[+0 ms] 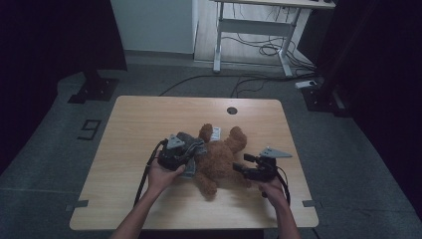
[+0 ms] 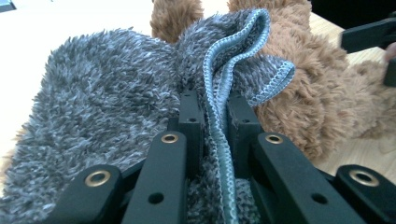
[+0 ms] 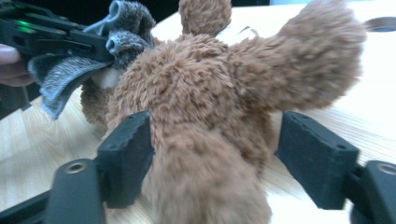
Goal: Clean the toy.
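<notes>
High view shows the brown teddy bear lying on the surface, the left hand-held gripper clamped on a grey fuzzy cloth draped only over its head, the right hand-held gripper open astride a leg, so most of the covering seems left to do.

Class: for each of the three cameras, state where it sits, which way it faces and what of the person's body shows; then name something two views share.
High view: above the table, looking forward and down; both forearms show.
Left gripper view: on the left tongs, shut on the grey cloth.
Right gripper view: on the right tongs, open around the brown teddy bear; fingers show.
Shared: bear and cloth.
</notes>
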Demonstrator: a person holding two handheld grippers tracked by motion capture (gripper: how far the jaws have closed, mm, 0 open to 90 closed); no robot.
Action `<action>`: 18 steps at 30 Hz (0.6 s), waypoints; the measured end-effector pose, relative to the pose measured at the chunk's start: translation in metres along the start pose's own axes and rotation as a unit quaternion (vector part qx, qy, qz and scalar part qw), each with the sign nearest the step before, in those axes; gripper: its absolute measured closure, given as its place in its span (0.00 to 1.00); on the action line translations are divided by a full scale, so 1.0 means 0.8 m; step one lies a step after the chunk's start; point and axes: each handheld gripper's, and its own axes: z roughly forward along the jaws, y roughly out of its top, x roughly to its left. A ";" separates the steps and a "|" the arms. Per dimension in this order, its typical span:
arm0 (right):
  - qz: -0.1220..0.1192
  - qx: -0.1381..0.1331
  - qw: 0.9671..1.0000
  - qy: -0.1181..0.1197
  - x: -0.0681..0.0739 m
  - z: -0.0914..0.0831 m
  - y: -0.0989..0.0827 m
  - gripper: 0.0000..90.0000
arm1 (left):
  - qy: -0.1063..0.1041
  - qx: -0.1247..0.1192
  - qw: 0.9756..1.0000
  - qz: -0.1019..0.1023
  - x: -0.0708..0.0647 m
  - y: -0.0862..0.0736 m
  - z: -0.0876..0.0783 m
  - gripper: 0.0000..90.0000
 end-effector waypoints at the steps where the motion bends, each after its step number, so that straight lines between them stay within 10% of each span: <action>1: -0.004 0.005 1.000 -0.001 0.003 0.007 0.001 0.25 | -0.001 -0.001 1.000 0.000 -0.002 -0.002 -0.001 0.87; 8: -0.010 0.036 0.999 0.025 0.013 0.042 -0.009 0.32 | -0.005 -0.003 1.000 0.002 -0.008 -0.011 -0.008 0.87; 18: -0.002 0.029 0.999 0.032 0.013 0.037 -0.031 0.57 | -0.003 0.002 1.000 0.026 -0.029 -0.001 -0.029 0.87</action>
